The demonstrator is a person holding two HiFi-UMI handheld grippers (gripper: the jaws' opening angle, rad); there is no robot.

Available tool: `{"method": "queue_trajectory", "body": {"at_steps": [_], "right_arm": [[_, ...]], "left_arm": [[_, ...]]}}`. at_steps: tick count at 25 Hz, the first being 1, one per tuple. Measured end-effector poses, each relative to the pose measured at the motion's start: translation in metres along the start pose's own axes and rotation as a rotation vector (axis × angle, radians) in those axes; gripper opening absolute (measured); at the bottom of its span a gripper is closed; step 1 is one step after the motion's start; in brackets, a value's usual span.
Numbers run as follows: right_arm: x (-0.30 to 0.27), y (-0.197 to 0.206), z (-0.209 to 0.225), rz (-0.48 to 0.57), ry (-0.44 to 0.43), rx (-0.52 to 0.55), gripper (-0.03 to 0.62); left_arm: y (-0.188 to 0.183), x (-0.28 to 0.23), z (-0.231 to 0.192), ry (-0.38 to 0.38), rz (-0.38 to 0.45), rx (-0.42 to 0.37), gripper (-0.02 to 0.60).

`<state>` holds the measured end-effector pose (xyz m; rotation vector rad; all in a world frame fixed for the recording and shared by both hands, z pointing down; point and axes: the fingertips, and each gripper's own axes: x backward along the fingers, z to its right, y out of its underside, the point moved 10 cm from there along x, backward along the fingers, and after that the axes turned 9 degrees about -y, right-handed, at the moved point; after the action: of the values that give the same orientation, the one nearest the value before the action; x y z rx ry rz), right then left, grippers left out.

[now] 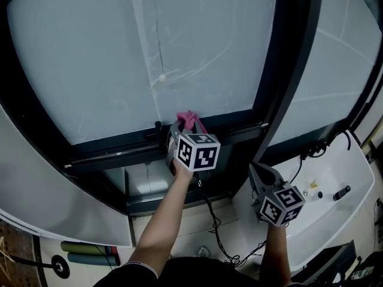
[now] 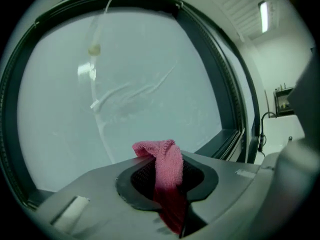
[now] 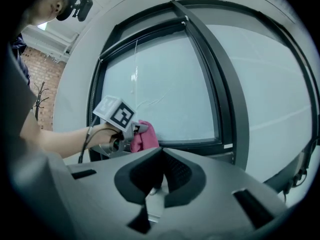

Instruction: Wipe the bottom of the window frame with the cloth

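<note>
The frosted window pane (image 1: 149,52) fills most of the head view, pale and streaked with faint marks. The dark window frame (image 1: 119,151) runs round it. Its bottom rail crosses the middle of the view, and a thick upright bar (image 1: 293,70) divides this pane from the next one on the right. Below and to the right lies a white sink (image 1: 335,214), and a black cable (image 1: 215,226) trails down the wall under the rail.

The left claw (image 1: 182,130) is held up to the bottom rail by a bare forearm. In the left gripper view its jaws (image 2: 167,176) are closed tight on the pink cloth (image 2: 167,166). A bunched fold of cloth sticks out past the tips toward the glass, and a darker tail hangs back between the pads toward the camera. From the head view, the cloth (image 1: 188,120) sits just where the glass meets the bottom rail, ahead of the marker cube. Whether it actually presses on the rail cannot be told. The right gripper view shows the same cloth (image 3: 142,139) bunched in front of the left claw, low against the frame's lower edge.

The right claw (image 1: 263,175) hangs lower and to the right, well apart from the cloth and short of the frame, beside the sink's near edge. Its jaws (image 3: 160,176) are brought together with nothing between them.
</note>
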<state>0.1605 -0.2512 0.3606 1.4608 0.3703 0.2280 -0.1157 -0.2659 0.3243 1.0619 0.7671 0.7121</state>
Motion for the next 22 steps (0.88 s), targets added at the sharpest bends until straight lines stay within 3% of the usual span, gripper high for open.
{"method": "queue_trajectory", "body": {"at_steps": [4,8,11,16,22], "right_arm": [[-0.014,-0.005,-0.018,0.01,-0.032,0.006,0.002],[-0.032,-0.006,-0.04,0.009,-0.075,0.015,0.002],[-0.042,-0.007,-0.054,0.008,-0.092,0.023,0.002],[-0.048,-0.004,-0.069,-0.014,-0.092,0.025,0.002],[-0.047,-0.002,-0.074,-0.025,-0.07,0.02,0.002]], "left_arm": [[-0.04,0.044,-0.038,0.007,0.165,0.039,0.086],[-0.049,0.048,-0.098,-0.035,0.199,0.05,0.085],[-0.026,0.033,-0.133,-0.057,0.155,0.047,0.086],[0.032,-0.003,-0.156,-0.119,0.004,0.003,0.086],[0.07,-0.016,-0.153,-0.211,-0.145,-0.188,0.086]]}}
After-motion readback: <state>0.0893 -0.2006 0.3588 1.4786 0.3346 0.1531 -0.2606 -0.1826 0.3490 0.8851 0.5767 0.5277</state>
